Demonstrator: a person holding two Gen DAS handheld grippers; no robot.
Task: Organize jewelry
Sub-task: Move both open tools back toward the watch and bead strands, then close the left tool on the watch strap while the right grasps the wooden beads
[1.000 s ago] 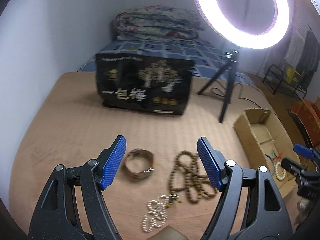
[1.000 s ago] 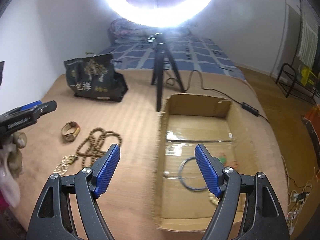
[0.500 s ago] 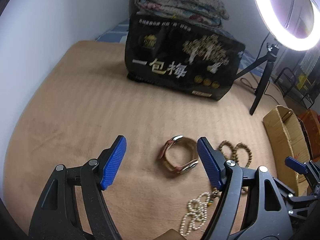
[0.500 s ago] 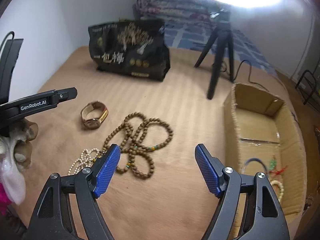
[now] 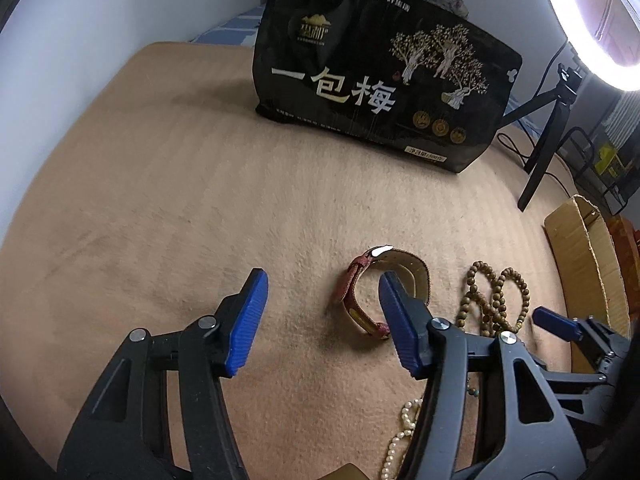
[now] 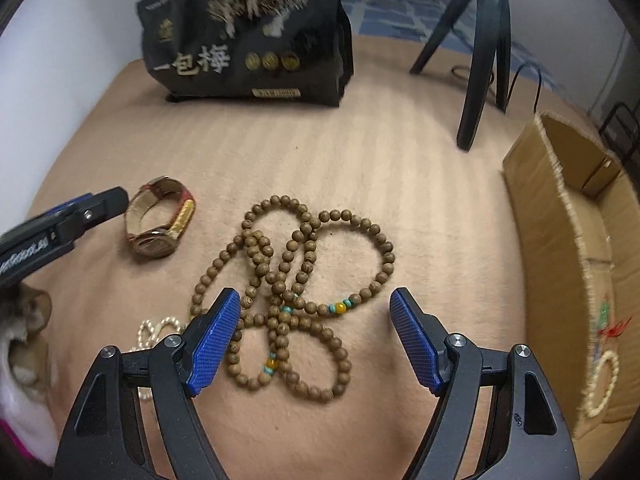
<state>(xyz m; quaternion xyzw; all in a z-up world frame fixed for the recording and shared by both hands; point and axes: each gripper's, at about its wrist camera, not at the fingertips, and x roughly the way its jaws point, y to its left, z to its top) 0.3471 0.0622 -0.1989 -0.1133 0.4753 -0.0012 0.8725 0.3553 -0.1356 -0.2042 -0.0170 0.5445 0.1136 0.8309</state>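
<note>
With the watch (image 5: 384, 292) lying on the tan blanket (image 5: 200, 208) as my landmark, my left gripper (image 5: 320, 316) has its jaws closing beside it, one pad inside the strap loop, gripping nothing, while my right gripper (image 6: 316, 336) hangs spread wide over the wooden bead necklace (image 6: 296, 280) just right of the watch

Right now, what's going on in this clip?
A person is sorting jewelry on a tan blanket with two handheld grippers. The left gripper is closing near the watch, gripping nothing yet. The right gripper hovers open above the wooden bead necklace. A pearl strand also remains outside the cardboard box.
</note>
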